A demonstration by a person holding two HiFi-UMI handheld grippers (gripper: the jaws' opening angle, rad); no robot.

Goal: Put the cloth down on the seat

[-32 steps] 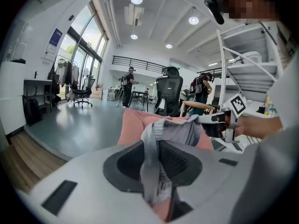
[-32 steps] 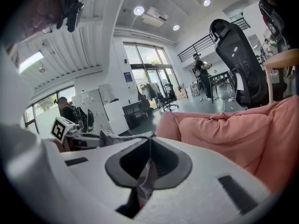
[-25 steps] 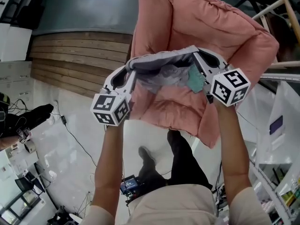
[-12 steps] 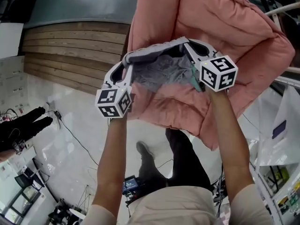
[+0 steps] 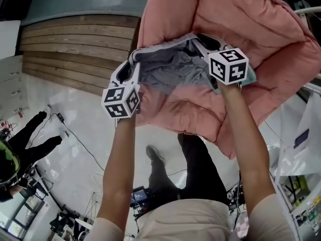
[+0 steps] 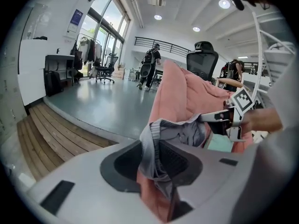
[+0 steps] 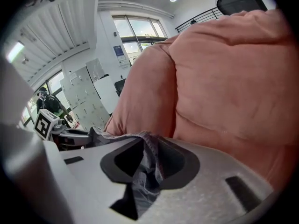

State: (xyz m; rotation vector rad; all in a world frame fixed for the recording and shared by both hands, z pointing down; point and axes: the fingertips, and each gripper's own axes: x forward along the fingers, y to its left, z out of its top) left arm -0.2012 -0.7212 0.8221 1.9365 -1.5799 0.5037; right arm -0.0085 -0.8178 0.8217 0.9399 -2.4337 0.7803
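A grey cloth hangs stretched between my two grippers, just above the pink padded seat of a cushioned chair. My left gripper is shut on the cloth's left edge, and a bunched fold is pinched between its pads. My right gripper is at the cloth's right edge, close to the chair's back cushion. Its jaws are opening. The cloth still hangs between them, with a dark gap beside it.
A teal item lies on the cushion by my right gripper. Left of the chair are a wooden step and a grey floor. A person in dark clothes is at the far left, and cables lie on the white floor. Plastic-covered shelves are at the right.
Both grippers have carried the cloth further in over the seat, towards the chair's back. The right jaws have parted.
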